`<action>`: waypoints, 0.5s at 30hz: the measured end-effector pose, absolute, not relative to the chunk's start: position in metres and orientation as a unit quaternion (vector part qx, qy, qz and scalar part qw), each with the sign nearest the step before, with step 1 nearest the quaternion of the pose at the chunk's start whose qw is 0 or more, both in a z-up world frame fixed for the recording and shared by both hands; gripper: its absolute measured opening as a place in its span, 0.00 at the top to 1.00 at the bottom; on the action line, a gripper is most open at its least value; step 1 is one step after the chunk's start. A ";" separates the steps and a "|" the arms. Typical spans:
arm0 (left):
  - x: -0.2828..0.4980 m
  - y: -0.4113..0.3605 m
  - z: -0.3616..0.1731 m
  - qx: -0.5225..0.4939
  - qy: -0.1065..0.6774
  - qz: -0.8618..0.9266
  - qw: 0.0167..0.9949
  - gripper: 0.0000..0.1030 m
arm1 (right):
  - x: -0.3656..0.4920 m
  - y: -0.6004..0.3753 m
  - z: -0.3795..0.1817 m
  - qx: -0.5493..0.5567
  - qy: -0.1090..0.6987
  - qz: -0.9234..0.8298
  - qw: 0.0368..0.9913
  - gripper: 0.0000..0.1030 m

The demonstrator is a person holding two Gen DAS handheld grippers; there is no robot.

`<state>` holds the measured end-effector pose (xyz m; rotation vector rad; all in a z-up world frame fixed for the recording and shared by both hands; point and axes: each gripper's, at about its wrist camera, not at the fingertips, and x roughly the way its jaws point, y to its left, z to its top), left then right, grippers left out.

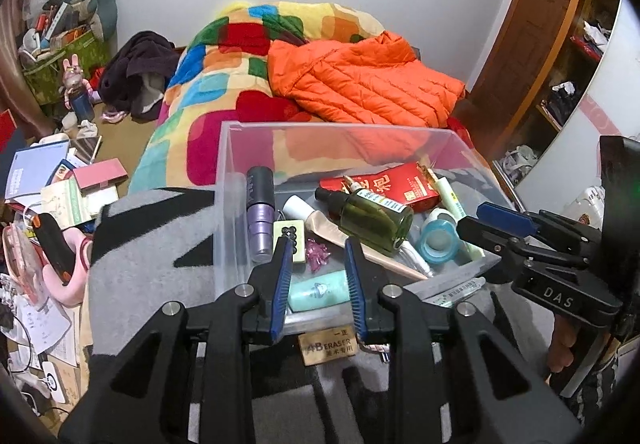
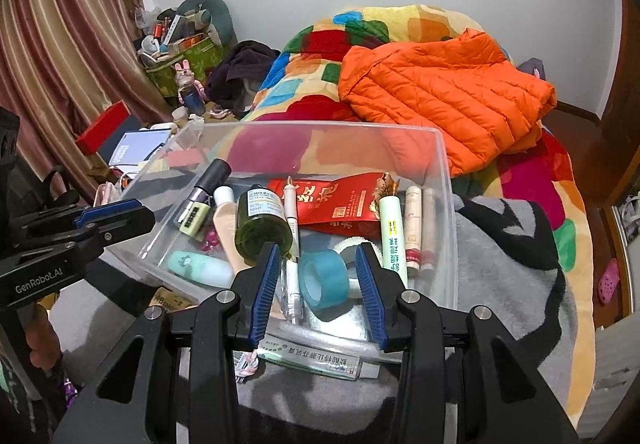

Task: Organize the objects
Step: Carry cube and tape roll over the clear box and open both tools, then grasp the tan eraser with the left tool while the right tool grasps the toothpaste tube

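A clear plastic bin stands on a grey and black blanket on the bed. It holds a green bottle, a red packet, a blue tape roll, a purple tube, a mint bottle and several tubes. My left gripper is open and empty over the bin's near edge. My right gripper is open and empty above the tape roll. An eraser and a flat tube lie outside the bin's near wall.
An orange jacket lies on a colourful quilt behind the bin. Books and clutter cover the floor at left. A wardrobe stands at right. Curtains hang at left.
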<state>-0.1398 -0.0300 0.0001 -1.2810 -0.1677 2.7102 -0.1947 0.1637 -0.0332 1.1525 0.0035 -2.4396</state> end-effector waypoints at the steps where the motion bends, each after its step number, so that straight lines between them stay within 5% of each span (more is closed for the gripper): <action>1: -0.136 -0.030 0.004 -0.420 -0.055 0.903 0.070 0.68 | -0.193 0.165 -0.031 0.414 0.000 -0.883 0.221 0.64; 5: -0.119 -0.030 0.013 -0.405 -0.047 0.910 0.074 0.53 | -0.179 0.169 -0.017 0.399 -0.005 -0.887 0.233 0.57; 15: -0.085 -0.024 -0.010 -0.434 -0.028 0.897 0.079 0.49 | -0.135 0.172 -0.020 0.395 0.021 -0.883 0.254 0.55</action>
